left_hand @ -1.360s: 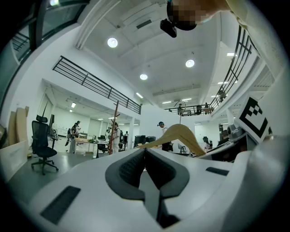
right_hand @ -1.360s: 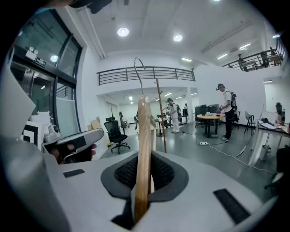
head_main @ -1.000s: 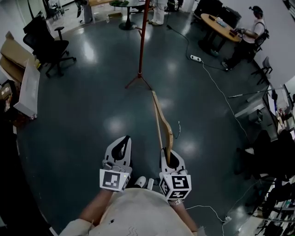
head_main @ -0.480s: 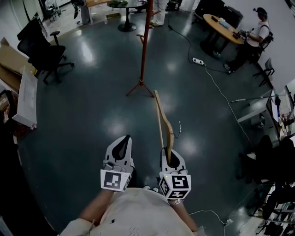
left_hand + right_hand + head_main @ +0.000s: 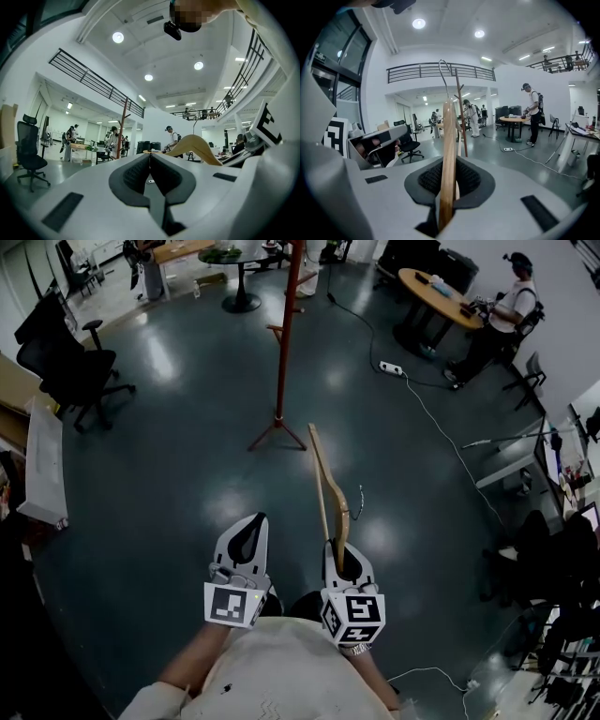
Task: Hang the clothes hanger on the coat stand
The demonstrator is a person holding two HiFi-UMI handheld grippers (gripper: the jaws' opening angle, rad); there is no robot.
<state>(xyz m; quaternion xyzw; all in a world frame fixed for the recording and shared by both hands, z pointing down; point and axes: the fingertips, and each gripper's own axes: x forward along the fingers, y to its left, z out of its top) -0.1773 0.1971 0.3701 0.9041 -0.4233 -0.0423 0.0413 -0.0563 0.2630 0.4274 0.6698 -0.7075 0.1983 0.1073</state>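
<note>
We see our right gripper [image 5: 449, 185] with its jaws clamped on the wooden clothes hanger [image 5: 449, 136], which rises edge-on up the centre of the frame. Just right of it and farther off stands the reddish coat stand [image 5: 462, 117]. A person [image 5: 533, 112] stands at the right.

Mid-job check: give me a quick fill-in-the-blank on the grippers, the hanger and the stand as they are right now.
1. The right gripper is shut on the clothes hanger, whose body is made of ____.
2. The left gripper, jaws together, holds ____.
3. The coat stand, apart from the hanger, has a pole coloured ____.

Missing words: wood; nothing; red.
</note>
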